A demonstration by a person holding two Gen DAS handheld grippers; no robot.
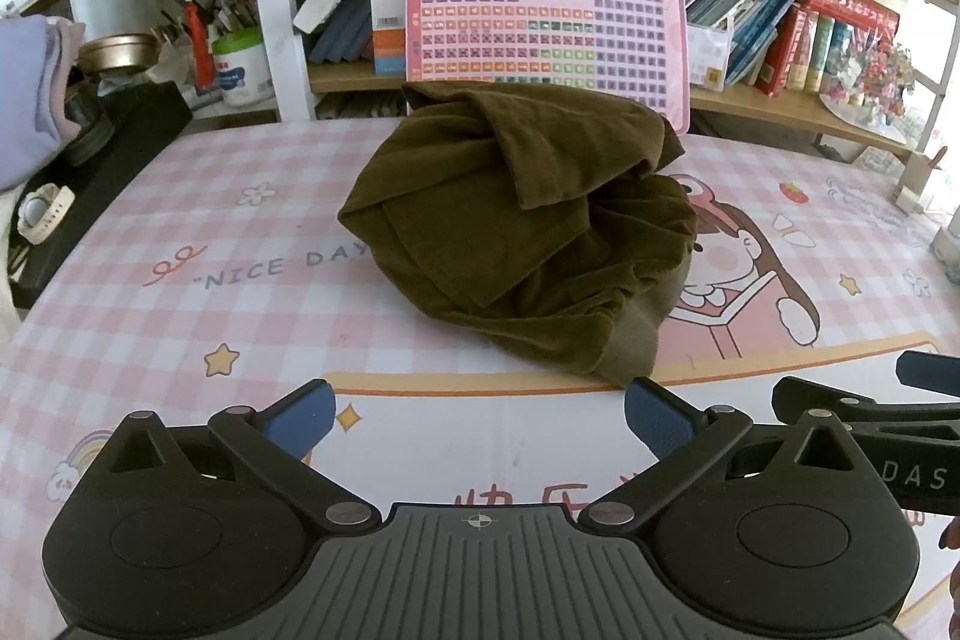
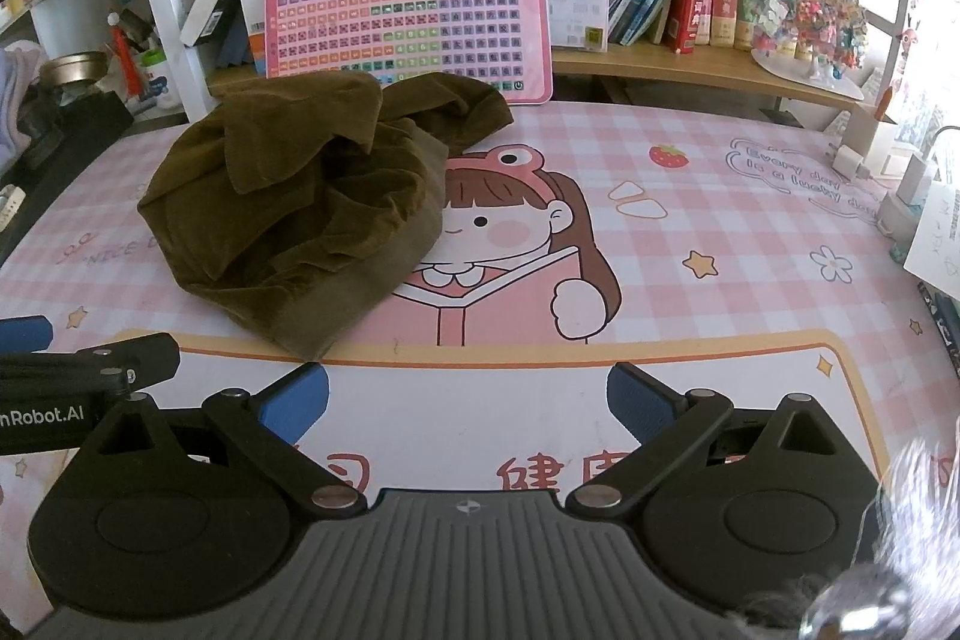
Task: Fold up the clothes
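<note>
A crumpled olive-brown garment (image 1: 516, 232) lies in a heap on the pink checked table mat (image 1: 180, 316); in the right wrist view the garment (image 2: 300, 214) sits ahead and to the left. My left gripper (image 1: 480, 421) is open and empty, just short of the garment's near edge. My right gripper (image 2: 468, 400) is open and empty, to the right of the garment's near corner. Each gripper shows at the edge of the other's view: the right gripper (image 1: 888, 400) and the left gripper (image 2: 72, 358).
A pink keyboard-like toy board (image 1: 546, 22) leans against the bookshelf (image 1: 780, 100) behind the garment. A black box with a white watch (image 1: 42, 214) stands at the left edge. Chargers and papers (image 2: 900, 196) lie at the right edge.
</note>
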